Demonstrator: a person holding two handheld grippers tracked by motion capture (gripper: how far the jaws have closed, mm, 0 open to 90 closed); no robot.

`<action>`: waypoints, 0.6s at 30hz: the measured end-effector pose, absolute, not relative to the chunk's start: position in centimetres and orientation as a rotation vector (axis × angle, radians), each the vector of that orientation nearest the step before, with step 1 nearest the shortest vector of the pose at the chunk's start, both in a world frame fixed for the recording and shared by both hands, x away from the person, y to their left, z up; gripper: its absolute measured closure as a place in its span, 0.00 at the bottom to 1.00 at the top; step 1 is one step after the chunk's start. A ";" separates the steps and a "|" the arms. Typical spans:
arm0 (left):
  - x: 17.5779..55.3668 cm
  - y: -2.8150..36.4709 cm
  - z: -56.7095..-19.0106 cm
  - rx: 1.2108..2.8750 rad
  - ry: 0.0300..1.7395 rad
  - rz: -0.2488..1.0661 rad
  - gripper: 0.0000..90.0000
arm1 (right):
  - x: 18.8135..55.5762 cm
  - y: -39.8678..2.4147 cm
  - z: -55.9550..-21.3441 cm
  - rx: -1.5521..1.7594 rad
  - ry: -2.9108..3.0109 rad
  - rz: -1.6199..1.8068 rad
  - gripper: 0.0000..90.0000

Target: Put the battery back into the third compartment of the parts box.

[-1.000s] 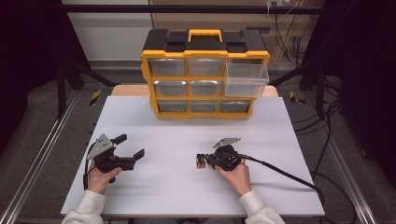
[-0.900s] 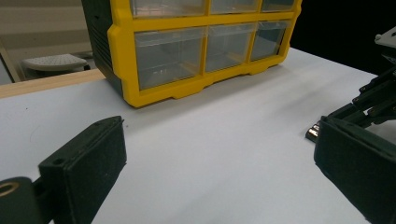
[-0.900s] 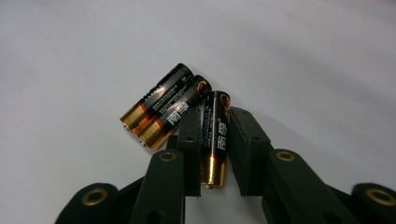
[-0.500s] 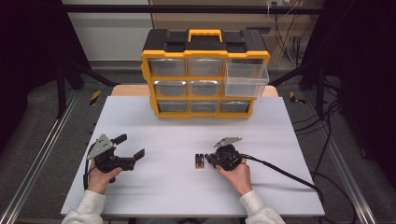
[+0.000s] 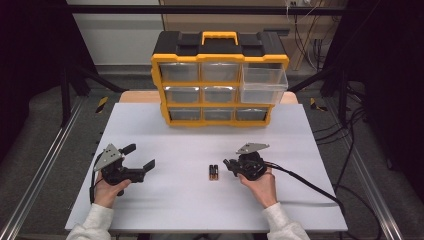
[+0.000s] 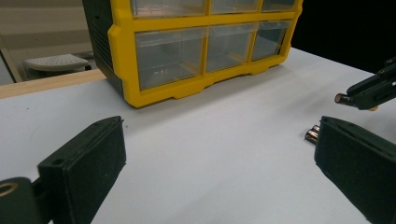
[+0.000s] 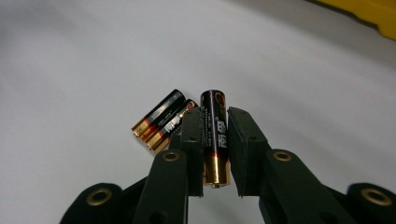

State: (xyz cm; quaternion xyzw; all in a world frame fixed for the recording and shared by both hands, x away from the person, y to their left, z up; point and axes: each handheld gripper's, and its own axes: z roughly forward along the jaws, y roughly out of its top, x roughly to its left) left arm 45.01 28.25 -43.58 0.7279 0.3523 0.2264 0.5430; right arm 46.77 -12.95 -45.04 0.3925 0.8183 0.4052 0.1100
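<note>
My right gripper (image 7: 215,115) is shut on one black and gold AA battery (image 7: 215,140), held lengthwise between its pads just above the table. Two more batteries (image 7: 161,120) lie side by side on the white table, also seen in the high view as the pair of batteries (image 5: 213,172), just left of the right gripper (image 5: 228,164). The left gripper (image 5: 141,156) rests at the table's left with its jaws wide open and nothing between them. In the left gripper view, the left gripper (image 6: 219,154) faces the lying batteries (image 6: 312,134) and the right gripper (image 6: 369,91) holding its battery (image 6: 340,98).
A yellow and black drawer cabinet (image 5: 220,80) with clear drawers stands at the table's back middle. Its top right drawer (image 5: 264,85) is pulled out. The right gripper's cable (image 5: 305,185) trails off to the right across the white tabletop (image 5: 180,200).
My right gripper has drawn back to the right and risen a little with one battery in its jaws, leaving two batteries on the table. The left gripper has stayed put.
</note>
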 end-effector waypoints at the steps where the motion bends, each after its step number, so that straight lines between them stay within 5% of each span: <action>1: 45.0 28.2 -43.6 1.729 0.837 0.537 0.02 | 46.7 -13.1 -44.9 1.156 2.400 1.197 0.86; 18: 45.0 28.3 -43.6 1.726 0.838 0.538 0.02 | 46.1 -15.9 -41.0 1.129 2.306 1.280 0.86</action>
